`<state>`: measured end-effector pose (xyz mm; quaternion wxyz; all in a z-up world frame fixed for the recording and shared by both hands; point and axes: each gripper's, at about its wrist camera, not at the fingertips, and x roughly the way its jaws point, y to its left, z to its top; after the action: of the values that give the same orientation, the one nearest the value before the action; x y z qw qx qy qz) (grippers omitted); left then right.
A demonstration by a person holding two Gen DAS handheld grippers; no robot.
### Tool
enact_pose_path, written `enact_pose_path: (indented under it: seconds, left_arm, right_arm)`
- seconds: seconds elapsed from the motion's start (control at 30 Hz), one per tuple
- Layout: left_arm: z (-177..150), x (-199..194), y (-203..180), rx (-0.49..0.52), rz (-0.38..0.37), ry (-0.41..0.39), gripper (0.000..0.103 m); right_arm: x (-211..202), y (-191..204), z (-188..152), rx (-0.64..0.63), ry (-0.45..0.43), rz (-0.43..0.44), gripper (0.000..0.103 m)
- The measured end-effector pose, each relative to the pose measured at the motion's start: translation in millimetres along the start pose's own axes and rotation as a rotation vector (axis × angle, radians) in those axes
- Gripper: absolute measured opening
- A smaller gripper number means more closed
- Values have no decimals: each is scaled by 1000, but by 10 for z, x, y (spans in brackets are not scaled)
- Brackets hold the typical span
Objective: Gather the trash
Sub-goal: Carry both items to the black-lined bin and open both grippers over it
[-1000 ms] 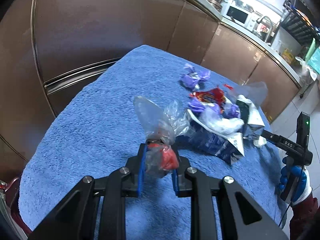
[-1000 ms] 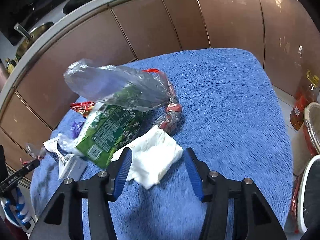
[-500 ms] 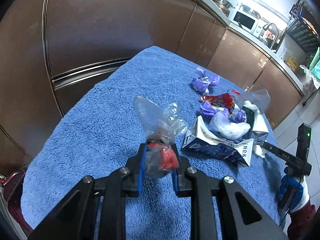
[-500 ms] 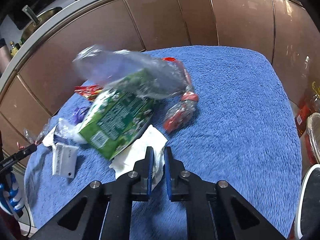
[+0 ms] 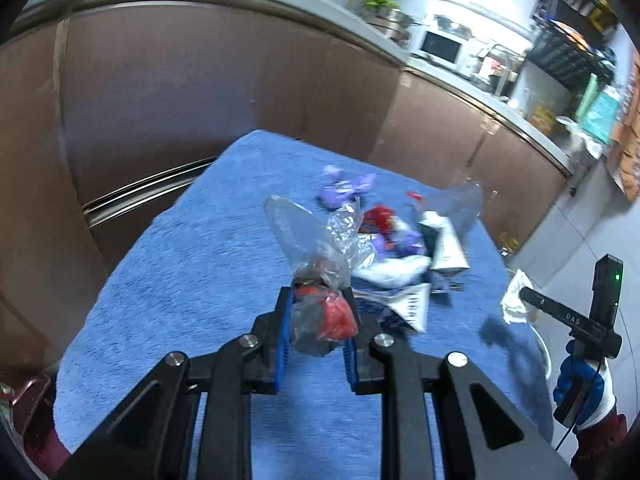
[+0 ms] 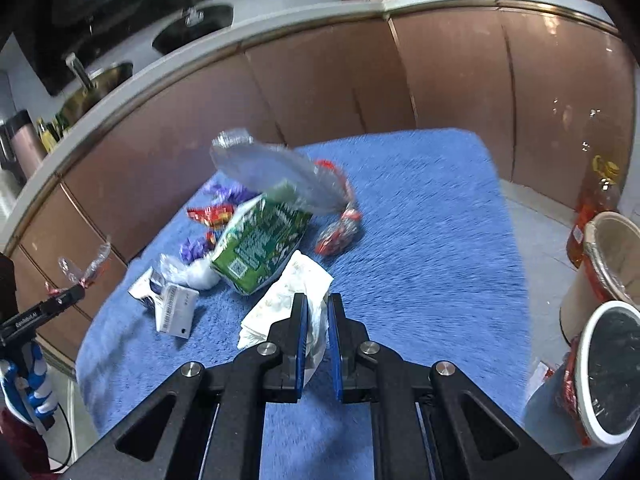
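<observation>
Now my left gripper (image 5: 316,334) clamped on a clear red-filled wrapper (image 5: 320,312), my right gripper (image 6: 317,334) pinching a white tissue (image 6: 288,292) beside the green carton (image 6: 262,248), its print too blurred to read, "DAS" on the right gripper's side.

Bin (image 6: 608,372) cut off at right

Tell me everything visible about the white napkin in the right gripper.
The napkin is white, crumpled soft paper with a faint pattern. The right gripper is shut on its near edge, blue pads pinching a fold. The rest spreads forward and left over the blue towel; its far corner reaches the green carton, though contact is unclear. In the left wrist view it hangs bunched from the fingertips.
</observation>
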<state>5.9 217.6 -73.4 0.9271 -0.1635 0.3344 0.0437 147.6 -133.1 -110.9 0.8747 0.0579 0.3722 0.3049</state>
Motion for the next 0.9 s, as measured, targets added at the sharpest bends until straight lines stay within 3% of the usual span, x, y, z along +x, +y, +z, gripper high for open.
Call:
enact_pose_path:
  seconds: [0.2,0.37,0.63,0.9]
  left_arm:
    - [136,71,-562,96,-98,12,21]
    - [245,285,-1242,224,-182,39,21]
    - [200,804,-2833,500,-364,125,21]
    - [-103,1408,-4397,665,-528,245,21]
  right_arm:
    - [-423,-153,13,35,-102,-69,10]
    - [-901,-608,-84,117,-188,-192,10]
    - [-1504,-1434,-386,279,-267,-452,10]
    - [-1564,-1986,-600,353,-242,-639,10]
